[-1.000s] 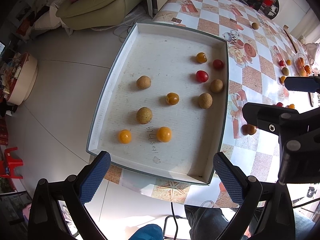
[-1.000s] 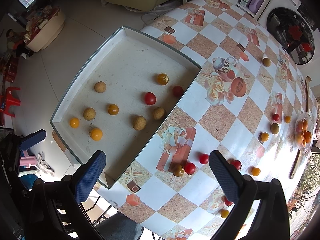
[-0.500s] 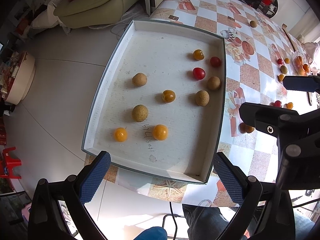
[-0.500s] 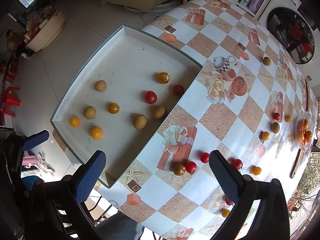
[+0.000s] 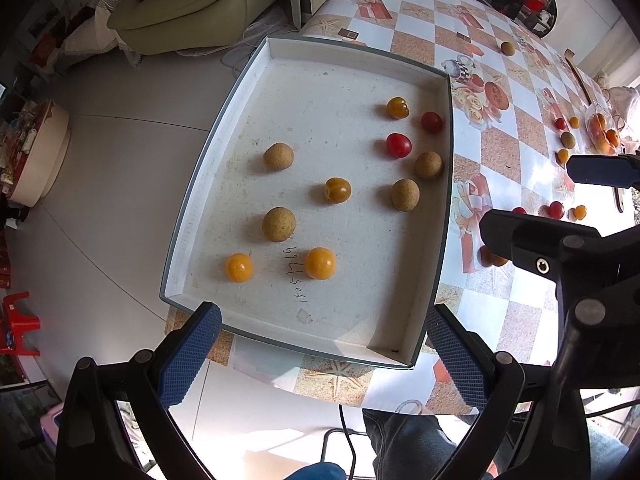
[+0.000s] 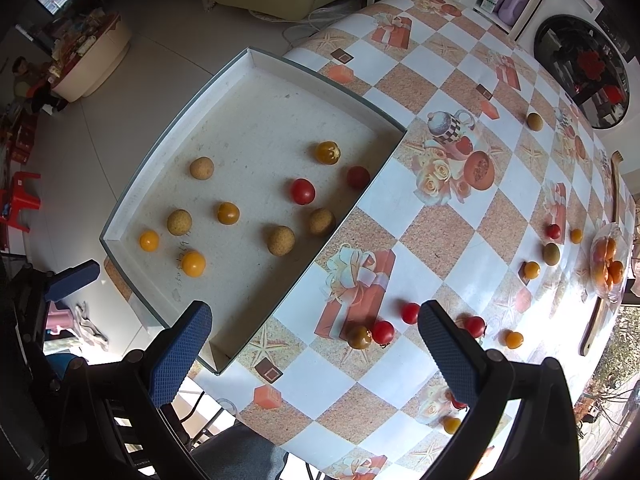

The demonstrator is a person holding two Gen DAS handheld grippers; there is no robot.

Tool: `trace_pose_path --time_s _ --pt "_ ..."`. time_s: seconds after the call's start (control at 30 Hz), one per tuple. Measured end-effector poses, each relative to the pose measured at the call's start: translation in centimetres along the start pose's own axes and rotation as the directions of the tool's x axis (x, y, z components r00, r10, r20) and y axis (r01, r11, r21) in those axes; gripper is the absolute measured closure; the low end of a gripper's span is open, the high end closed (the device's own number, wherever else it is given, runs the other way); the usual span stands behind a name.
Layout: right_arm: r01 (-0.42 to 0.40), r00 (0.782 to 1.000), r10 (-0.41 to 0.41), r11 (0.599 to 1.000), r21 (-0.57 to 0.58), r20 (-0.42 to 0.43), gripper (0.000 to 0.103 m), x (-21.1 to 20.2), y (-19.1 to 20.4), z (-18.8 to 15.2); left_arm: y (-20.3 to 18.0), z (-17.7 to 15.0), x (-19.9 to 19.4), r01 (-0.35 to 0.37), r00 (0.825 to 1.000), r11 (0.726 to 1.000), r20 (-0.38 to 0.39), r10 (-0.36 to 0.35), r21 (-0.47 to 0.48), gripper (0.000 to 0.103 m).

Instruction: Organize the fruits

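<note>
1. Left claw (image 5: 320, 354): spread wide, nothing btwn the blue pads (image 5: 188, 360), touching nothing. It hangs over the near edge of the tray (image 5: 447, 184).
2. Right claw (image 6: 314, 346): also spread wide and empty, held above the table (image 6: 432, 204) w/ no contact. In its own view a red tomato (image 6: 410, 313) sits just beside the right pad (image 6: 452, 350), on the cloth below it.
3. Tray: shallow white box at the table's left corner, partly overhanging the edge. Inside, loose and apart: 4 tan round fruits, e.g. one (image 5: 279, 224) near the handwriting; 2 red tomatoes (image 5: 398, 145) by the right wall; 4 yellow-orange ones, incl. a pair near the front wall (image 5: 319, 263).
4. On the table, not in the tray: a brownish fruit (image 6: 359, 337) touching a red tomato (image 6: 383, 331) on the gift-box print, in front of the right claw; more red, orange and greenish fruits scattered further right; a clear bag of orange fruit (image 6: 607, 266) near the far right edge.
5. Person's trouser leg (image 5: 404, 436) shows below the table edge.
</note>
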State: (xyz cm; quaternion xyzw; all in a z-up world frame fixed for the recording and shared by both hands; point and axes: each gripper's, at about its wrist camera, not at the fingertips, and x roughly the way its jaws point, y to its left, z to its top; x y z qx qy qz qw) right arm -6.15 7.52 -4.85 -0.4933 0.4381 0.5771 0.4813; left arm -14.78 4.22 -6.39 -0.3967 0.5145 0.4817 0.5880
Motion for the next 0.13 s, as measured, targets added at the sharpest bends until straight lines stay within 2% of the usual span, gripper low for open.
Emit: trace_pose_path --time_s 0.13 --pt "0.001 1.0 -0.001 1.0 -0.001 0.0 0.0 0.05 0.0 -0.05 -0.04 0.14 -0.24 0.009 1.0 1.0 0.013 -0.009 0.01 0.0"
